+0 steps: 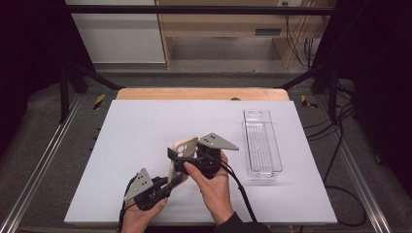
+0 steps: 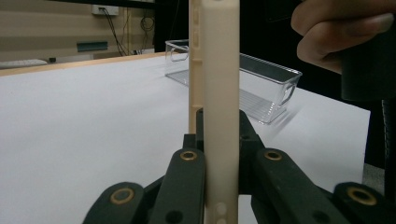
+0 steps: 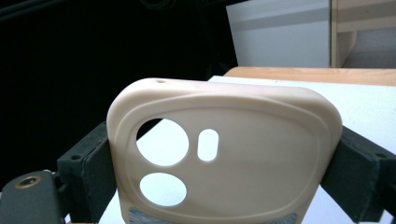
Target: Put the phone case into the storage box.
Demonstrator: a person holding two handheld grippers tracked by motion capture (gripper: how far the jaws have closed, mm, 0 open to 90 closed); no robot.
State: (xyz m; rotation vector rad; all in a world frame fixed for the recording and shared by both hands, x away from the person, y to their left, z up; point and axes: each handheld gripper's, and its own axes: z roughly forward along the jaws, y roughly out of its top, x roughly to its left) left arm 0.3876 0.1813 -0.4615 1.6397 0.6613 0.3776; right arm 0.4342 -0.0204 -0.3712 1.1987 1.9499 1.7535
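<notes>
Both grippers pinch one beige phone case (image 1: pixel 180 154) above the white table mat (image 1: pixel 131 136): left gripper (image 1: pixel 171 182) edge-on, right gripper (image 1: pixel 179 154) across its width (camera end). Clear plastic bin (image 1: pixel 262 143) lies beyond; wooden furniture (image 1: pixel 228 24) behind.

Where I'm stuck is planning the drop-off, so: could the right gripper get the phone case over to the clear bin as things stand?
Probably yes. The white mat between the phone case and the clear bin lies bare. But the left gripper is clamped on the case's lower end, and the right gripper flanks its width, so the left must let go first.
</notes>
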